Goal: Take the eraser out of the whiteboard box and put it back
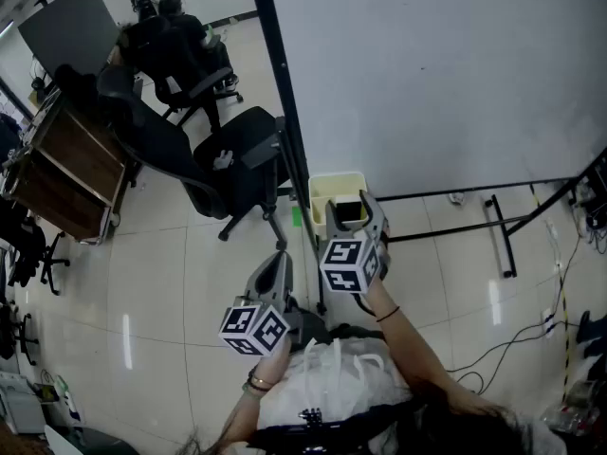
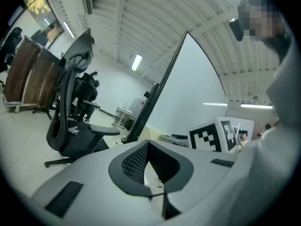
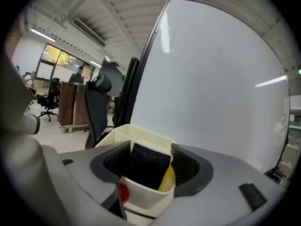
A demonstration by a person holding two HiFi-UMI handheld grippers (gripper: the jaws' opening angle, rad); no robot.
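The black eraser (image 3: 149, 166) stands tilted in the cream whiteboard box (image 3: 141, 138), its top above the box wall. My right gripper (image 3: 150, 161) is shut on the eraser, one pad on each side. In the head view the same gripper (image 1: 349, 205) reaches into the box (image 1: 322, 186), which hangs by the whiteboard's black left post, and the eraser (image 1: 349, 210) shows between its jaws. A yellow item (image 3: 167, 179) and a red one (image 3: 123, 192) also lie in the box. My left gripper (image 1: 277, 262) hangs lower and to the left, shut (image 2: 149, 168) on nothing.
The whiteboard (image 1: 427, 74) fills the upper right, its stand legs (image 1: 498, 235) on the tiled floor. Black office chairs (image 1: 223, 159) stand left of the post, with a wooden cabinet (image 1: 66, 169) farther left. Cables (image 1: 512, 339) trail on the floor at right.
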